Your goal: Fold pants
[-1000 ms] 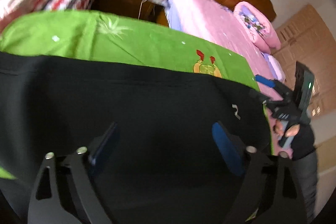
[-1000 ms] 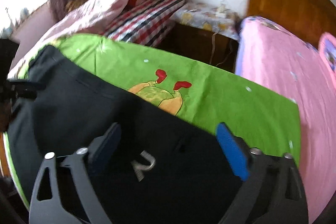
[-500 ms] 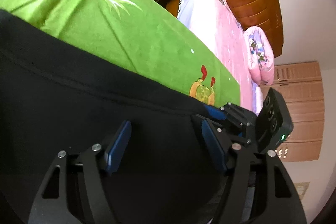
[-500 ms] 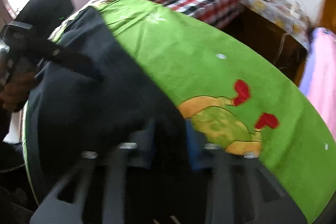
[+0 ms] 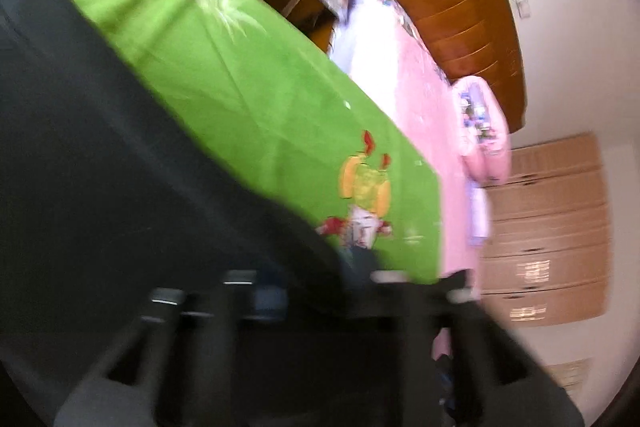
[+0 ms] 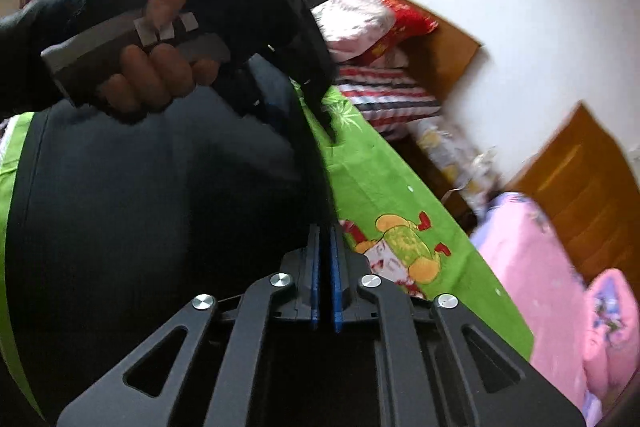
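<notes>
The black pants (image 6: 140, 195) lie spread over a green cartoon-print bedsheet (image 6: 384, 187). My right gripper (image 6: 325, 239) is shut on the pants' far edge, the fabric pinched between its blue pads. My left gripper (image 6: 296, 115), held by a hand, shows in the right wrist view further along the same edge, with the cloth running into its fingers. In the blurred left wrist view the pants (image 5: 120, 187) fill the left and my left gripper (image 5: 312, 291) sits at their edge, its fingers drawn closer together on the fabric.
The green sheet (image 5: 248, 95) covers the bed under the pants. A pink bed (image 6: 540, 287) with a rolled pink quilt (image 5: 484, 131) stands alongside. A nightstand (image 6: 448, 155), striped pillows (image 6: 384, 95), wooden headboards and stacked cardboard boxes (image 5: 548, 227) lie beyond.
Both grippers went from open above the pants to closed on the far edge. Both views swung round; the left gripper now appears close in the right wrist view.
</notes>
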Motion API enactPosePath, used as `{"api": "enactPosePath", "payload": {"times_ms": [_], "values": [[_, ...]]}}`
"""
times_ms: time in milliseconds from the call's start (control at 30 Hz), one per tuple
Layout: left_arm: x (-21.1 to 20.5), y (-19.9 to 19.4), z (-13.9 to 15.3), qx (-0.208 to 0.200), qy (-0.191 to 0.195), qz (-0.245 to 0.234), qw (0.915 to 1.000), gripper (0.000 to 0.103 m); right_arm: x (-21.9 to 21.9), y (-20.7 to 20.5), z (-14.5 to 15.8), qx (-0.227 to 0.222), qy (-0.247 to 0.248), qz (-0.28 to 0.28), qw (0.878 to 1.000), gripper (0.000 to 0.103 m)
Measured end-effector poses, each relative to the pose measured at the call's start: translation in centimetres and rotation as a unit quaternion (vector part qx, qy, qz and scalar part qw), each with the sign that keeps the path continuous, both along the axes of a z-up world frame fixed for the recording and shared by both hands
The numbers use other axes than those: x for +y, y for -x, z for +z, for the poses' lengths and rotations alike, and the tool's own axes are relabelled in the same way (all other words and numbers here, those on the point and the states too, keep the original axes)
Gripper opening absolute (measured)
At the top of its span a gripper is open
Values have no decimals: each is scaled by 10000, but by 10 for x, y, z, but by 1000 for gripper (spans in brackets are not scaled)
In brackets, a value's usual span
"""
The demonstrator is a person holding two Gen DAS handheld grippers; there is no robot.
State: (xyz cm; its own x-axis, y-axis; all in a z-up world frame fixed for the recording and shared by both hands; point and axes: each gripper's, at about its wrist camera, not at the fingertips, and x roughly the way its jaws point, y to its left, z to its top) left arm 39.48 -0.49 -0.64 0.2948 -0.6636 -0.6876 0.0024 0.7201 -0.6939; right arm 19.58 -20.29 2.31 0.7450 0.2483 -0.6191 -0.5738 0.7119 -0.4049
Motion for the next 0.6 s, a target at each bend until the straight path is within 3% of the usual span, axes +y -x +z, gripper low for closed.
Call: {"api": "enactPosePath", "payload": {"times_ms": [100,167,233,300,333,400,500,600], "values": [[6,45,25,-728,-242,-109,9970,12,8,39,1,-225,-100,-341,9991,1],[8,82,42,-1221,-456,-207,9913,12,10,59,1,-52,-292,-579,9979,1],[13,132,56,-1834,-563,-407,9806,12,2,87,2,203,-836,-834,9928,7],[16,172,53,-2145,-681,-594,9725,12,-10,111,0,493,-1396,-1045,9834,49],[20,189,47,-2229,-683,-668,9702,12,-17,125,-2,506,-1680,-1197,9772,98],[22,214,25,-2255,-850,-893,9664,14,-36,148,-8,584,-2076,-1568,9638,96],[27,222,-8,-1936,-824,-926,9732,20,-74,163,-10,633,-2537,-2295,9375,96],[33,222,-21,-1774,-848,-886,9765,26,-124,165,-5,625,-3239,-3108,8914,96]]}}
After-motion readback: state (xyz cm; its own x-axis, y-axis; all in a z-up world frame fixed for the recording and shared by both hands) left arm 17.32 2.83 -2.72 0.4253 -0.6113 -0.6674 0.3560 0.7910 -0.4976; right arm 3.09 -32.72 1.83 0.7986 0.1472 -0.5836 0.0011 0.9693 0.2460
